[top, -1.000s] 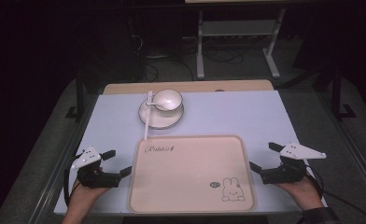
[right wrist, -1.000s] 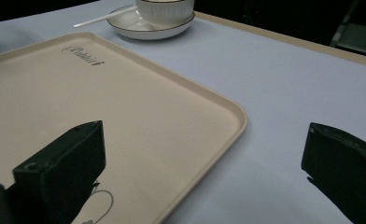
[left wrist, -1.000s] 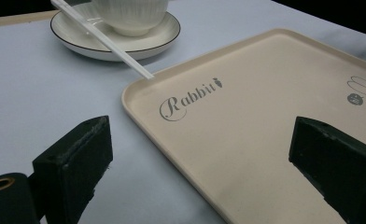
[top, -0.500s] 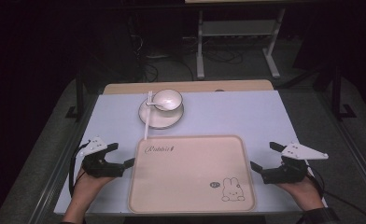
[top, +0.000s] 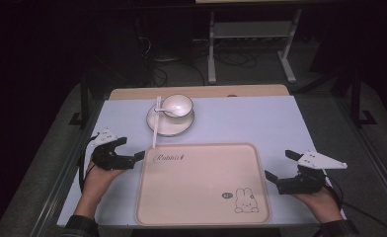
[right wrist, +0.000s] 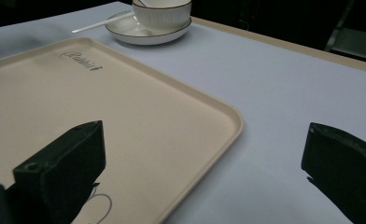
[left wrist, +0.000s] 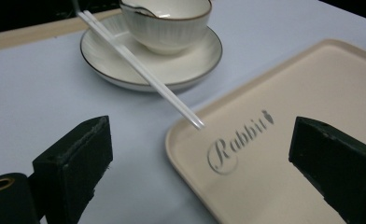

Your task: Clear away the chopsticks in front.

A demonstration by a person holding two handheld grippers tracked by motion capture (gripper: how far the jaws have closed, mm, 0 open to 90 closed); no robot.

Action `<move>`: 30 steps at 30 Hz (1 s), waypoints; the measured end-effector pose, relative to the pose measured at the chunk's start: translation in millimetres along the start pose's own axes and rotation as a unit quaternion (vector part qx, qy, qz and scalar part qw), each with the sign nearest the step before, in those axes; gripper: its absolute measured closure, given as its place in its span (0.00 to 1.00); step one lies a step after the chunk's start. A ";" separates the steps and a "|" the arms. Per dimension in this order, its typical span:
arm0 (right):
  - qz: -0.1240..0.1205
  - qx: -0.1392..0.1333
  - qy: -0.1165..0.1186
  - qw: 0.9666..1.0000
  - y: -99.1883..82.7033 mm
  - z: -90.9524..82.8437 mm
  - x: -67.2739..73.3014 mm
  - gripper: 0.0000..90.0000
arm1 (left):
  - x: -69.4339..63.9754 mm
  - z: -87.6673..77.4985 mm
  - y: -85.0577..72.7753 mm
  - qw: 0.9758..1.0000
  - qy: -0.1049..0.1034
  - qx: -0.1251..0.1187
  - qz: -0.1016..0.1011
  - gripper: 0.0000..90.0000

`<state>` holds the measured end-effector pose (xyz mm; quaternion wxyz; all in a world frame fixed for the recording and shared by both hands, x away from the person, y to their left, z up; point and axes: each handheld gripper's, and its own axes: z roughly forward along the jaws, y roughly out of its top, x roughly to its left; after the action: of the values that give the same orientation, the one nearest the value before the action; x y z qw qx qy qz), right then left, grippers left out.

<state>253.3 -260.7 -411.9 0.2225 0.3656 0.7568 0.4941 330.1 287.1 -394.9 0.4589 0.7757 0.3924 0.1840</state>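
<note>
A beige tray [top: 201,197] printed with "Rabbit" and a bunny lies at the table's near middle. Behind its far-left corner a white bowl [top: 176,105] stands on a saucer [top: 169,127]. White chopsticks [top: 156,123] lean across the saucer rim, tips reaching the tray's corner. My left gripper [top: 131,148] is open beside the tray's far-left corner; in the left gripper view its jaws straddle that tray [left wrist: 288,93] corner and the chopsticks' [left wrist: 139,70] tips. My right gripper [top: 280,164] is open at the tray's right edge, and the tray [right wrist: 102,116] rim lies between its jaws.
The table has a pale blue cover [top: 251,123] with a wooden strip along the far edge [top: 196,92]. A metal stand [top: 251,39] and cables sit on the dark floor beyond. Bare cover stretches right of the saucer.
My left gripper has moved forward along the tray's left side to its far-left corner. The right gripper has hardly shifted.
</note>
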 end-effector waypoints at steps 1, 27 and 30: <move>0.000 0.000 0.000 1.000 0.0 0.0 0.0 0.00 | 3.3 4.7 5.6 1.000 0.004 0.000 -0.001 0.06; 0.003 -0.001 0.006 1.000 -0.4 -0.5 -1.4 0.00 | 31.1 102.4 56.4 0.993 0.065 0.103 -0.012 0.45; 0.003 -0.001 0.007 1.000 -0.4 -0.8 -1.4 0.00 | 33.0 114.2 56.4 0.991 0.071 0.116 -0.008 0.49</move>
<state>253.5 -262.4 -412.0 0.2165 0.3642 0.7565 0.4983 449.3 232.7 -407.5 0.3378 0.8056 0.4488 0.1884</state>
